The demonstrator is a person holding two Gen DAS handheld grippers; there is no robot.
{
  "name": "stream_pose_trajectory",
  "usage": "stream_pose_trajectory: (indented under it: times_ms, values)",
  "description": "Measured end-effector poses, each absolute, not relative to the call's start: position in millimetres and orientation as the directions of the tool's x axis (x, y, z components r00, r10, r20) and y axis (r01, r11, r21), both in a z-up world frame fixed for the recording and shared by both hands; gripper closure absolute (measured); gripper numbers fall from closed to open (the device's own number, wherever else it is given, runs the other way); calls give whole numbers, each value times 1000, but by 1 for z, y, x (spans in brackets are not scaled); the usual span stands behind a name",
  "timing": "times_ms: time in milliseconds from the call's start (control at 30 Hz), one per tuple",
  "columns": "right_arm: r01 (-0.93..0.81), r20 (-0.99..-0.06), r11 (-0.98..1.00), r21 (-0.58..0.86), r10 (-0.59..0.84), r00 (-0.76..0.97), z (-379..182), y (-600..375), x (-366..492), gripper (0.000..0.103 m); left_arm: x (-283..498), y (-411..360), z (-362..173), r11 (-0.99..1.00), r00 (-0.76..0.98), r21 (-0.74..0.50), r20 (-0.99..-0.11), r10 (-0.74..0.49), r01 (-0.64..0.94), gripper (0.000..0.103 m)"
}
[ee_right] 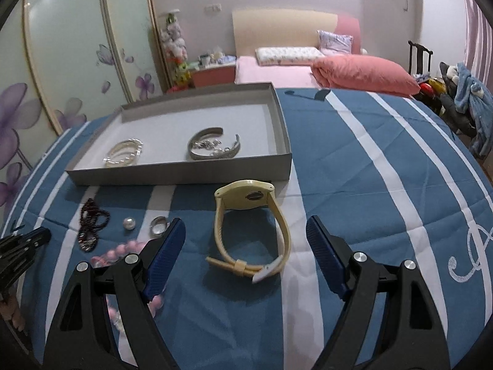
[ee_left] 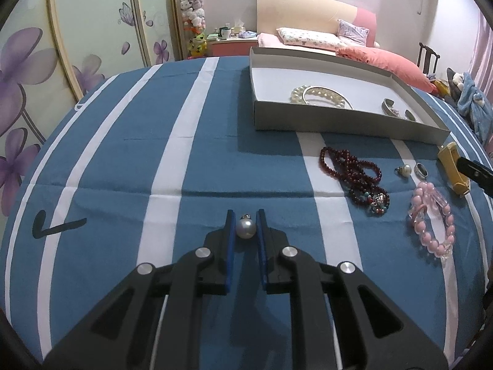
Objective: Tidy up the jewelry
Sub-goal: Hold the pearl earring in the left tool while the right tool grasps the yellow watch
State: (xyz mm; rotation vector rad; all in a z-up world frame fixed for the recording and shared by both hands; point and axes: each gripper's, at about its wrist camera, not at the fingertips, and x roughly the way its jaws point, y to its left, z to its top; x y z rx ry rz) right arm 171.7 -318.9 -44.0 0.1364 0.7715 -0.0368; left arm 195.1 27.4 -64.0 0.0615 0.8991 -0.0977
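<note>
Blue cloth (ee_left: pixel 117 160) with white stripes under everything. Grey cardboard tray (ee_right: pixel 181 172), paler grey inside. Cream-yellow watch (ee_right: pixel 246 200) with matching strap. Dark red bead strand (ee_left: pixel 348 166) dotted with turquoise. Pink bead bracelet (ee_left: pixel 437 222), glossy. White pearl pendant (ee_left: pixel 245 228) with a silver cap between blue pads on the black left gripper (ee_left: pixel 245 215). Same blue pads, ribbed, on the black right gripper (ee_right: pixel 246 231). Cream pearl bracelet (ee_left: pixel 308 94) and silver bangles (ee_right: pixel 212 148) in the tray
</note>
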Motion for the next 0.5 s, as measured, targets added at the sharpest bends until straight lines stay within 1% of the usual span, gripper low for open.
stream_pose_trajectory:
  times_ms: [267, 433, 500]
  values:
    - [97, -727, 992, 86, -5, 687, -49, -317, 184, 23, 196, 26, -63, 994, 618, 7, -784, -63, 111, 89]
    - [103, -749, 991, 83, -6, 663, -54, -320, 188, 31, 196, 26, -63, 994, 618, 7, -784, -64, 111, 89]
    - [107, -753, 990, 91, -2, 658, -55, -321, 188, 33, 196, 26, -63, 994, 618, 7, -784, -63, 111, 89]
